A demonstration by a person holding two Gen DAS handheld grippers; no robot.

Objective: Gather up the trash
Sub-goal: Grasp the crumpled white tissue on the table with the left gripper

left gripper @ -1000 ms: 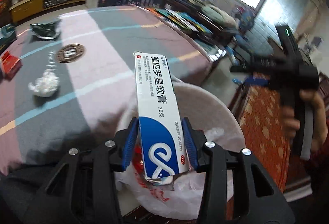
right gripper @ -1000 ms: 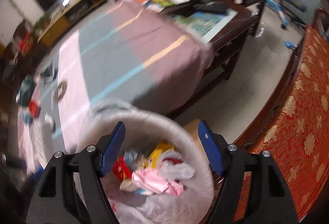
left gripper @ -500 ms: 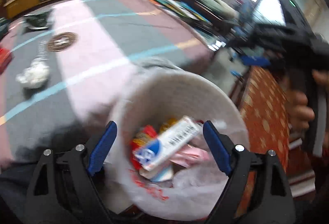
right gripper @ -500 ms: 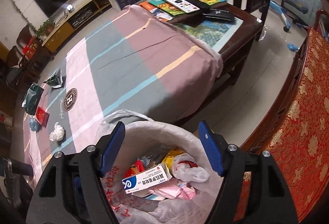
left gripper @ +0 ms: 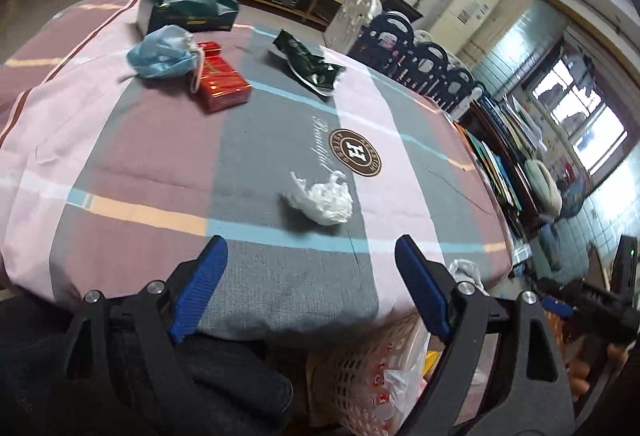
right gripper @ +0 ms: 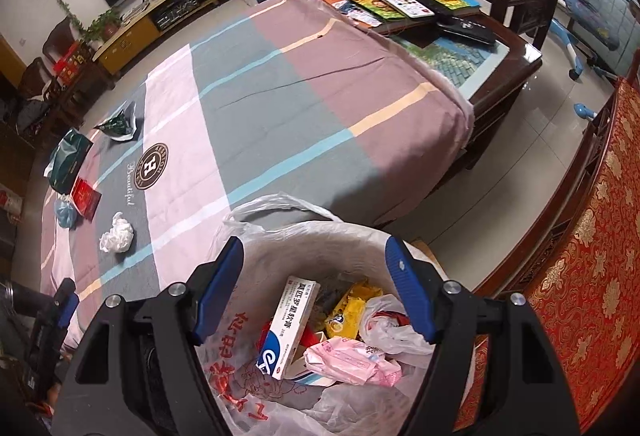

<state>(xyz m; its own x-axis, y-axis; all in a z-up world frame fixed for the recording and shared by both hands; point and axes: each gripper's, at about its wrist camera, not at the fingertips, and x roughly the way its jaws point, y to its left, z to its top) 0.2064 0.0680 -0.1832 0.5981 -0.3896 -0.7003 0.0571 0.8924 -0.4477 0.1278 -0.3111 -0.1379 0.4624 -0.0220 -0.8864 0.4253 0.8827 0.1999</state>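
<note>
- My left gripper [left gripper: 308,276] stands wide with nothing between the blue pads [left gripper: 200,286]; its jaws have just been opening, and the ointment box they carried a second ago is gone from them.
- It now points over the striped cloth [left gripper: 160,156], where before it looked into the bin.
- My right gripper [right gripper: 316,288] is about two-thirds spread, empty, touching nothing, poised above the lined bin [right gripper: 288,236].
- The ointment box [right gripper: 286,328] lies inside that bin at roughly 6 o'clock in the right wrist view, white with a blue end, resting aslant on a pink wrapper [right gripper: 352,360], a yellow packet [right gripper: 352,308] and a white plastic bag [right gripper: 388,320].
- Trash remaining on the cloth, left wrist view: crumpled white tissue [left gripper: 322,198] just ahead of the fingers near centre; red box [left gripper: 220,82] at 11 o'clock, touching a blue face mask [left gripper: 164,52]; dark green wrapper [left gripper: 310,62] at 12 o'clock; a green bag [left gripper: 192,6] beyond the mask.
- The tissue is loosely balled, apart from the other pieces, just beside the round brown emblem [left gripper: 355,153].
- The bin's mesh wall [left gripper: 360,368] shows at 5 o'clock under the cloth's edge.
</note>
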